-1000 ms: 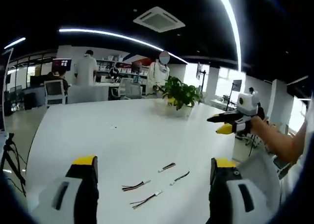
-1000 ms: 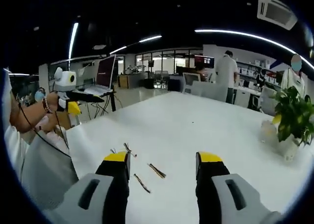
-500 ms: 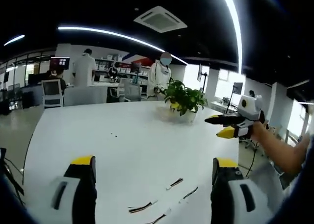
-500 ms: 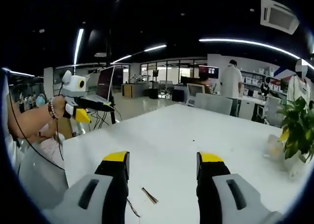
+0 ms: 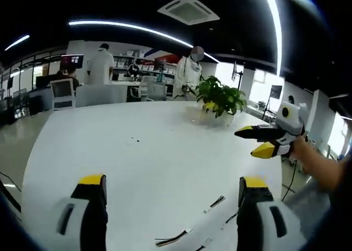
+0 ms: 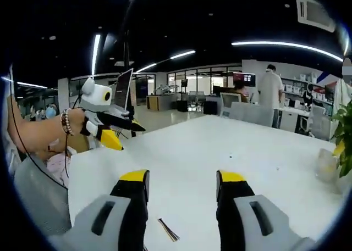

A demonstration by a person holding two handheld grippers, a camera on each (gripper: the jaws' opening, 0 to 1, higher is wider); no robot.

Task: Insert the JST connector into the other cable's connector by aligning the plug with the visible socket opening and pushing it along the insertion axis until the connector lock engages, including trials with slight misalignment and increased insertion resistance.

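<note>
Left gripper view showed our left gripper point(image 5: 171, 186) spread wide and empty above the white table point(image 5: 137, 152), with the JST cables point(image 5: 217, 202) lying loose near its right jaw. Our right gripper point(image 6: 181, 179) was likewise parted, holding nothing, one cable point(image 6: 168, 229) just below. We judged the pickup came first: lower each gripper, pinch a cable close behind its connector, keep the socket opening visible. We could read no writing.
</note>
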